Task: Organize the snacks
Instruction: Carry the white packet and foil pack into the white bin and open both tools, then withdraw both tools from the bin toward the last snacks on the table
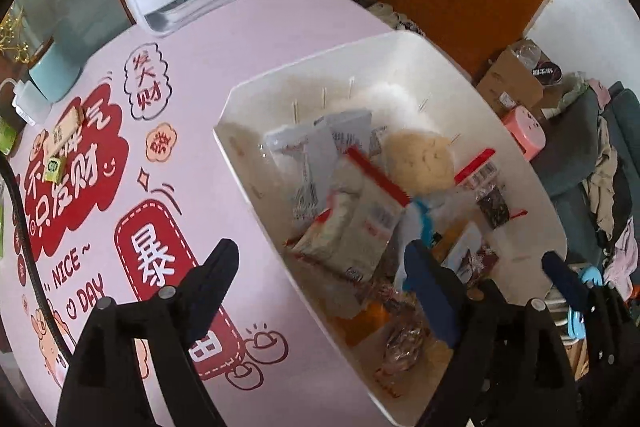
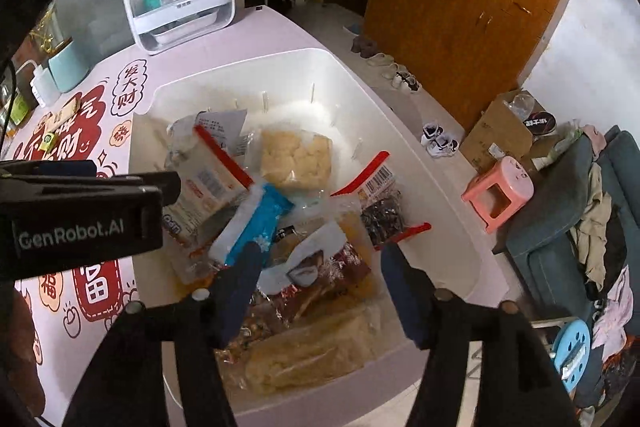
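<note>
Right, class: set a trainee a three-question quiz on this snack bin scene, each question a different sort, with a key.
1. True or false: the white bin holds snack packets.
2. The blue packet lies: A) on the table B) in the bin C) on the stool.
3. Fill in: both jaws of the right hand-held gripper stand ____.

Key: 1 true; 2 B; 3 open.

Soft, even indoor light – strong fisheye bending and black vignette at edges, snack packets slightly motion-blurred
</note>
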Available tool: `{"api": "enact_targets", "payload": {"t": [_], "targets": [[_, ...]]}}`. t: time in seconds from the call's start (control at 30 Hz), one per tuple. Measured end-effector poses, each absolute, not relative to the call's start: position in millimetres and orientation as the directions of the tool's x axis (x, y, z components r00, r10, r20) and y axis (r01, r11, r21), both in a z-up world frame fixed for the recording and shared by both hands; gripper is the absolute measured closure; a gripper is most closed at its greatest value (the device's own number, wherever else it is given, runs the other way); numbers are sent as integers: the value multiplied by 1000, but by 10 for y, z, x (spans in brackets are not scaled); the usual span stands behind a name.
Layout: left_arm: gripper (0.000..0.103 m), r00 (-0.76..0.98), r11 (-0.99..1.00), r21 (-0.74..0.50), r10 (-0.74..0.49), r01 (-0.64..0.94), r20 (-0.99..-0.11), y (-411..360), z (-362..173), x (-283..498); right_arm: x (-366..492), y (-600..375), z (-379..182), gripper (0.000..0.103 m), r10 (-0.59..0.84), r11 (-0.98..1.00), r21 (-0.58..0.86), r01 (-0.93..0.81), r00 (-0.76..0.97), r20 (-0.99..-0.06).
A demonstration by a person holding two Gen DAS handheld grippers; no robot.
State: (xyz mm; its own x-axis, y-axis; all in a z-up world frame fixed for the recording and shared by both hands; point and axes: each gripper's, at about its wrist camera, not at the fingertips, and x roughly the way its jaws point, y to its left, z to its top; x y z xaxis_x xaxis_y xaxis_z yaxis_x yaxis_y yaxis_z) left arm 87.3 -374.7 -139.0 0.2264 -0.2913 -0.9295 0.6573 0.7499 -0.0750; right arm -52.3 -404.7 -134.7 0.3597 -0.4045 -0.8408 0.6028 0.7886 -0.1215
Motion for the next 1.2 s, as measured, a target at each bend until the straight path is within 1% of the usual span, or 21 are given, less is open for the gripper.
{"api": "enact_targets", "payload": {"t": [0.2,0.8,1.2], "targets": [[19,263,765,-28,-256,643,-930,-3624,-1390,891,-473,-4010,-1369,40,-385,797,-108,594,364,-848],[18,304,790,-16,-255,613,-918,-3245,-1218,873,-426,-3788,-1260,40,-378,825,-101,556,408,-831],[18,366,813,-15,-279,583,-887,-2752,-909,809,-450,-3477,-982,40,-385,852,-105,512,479,-789]]}}
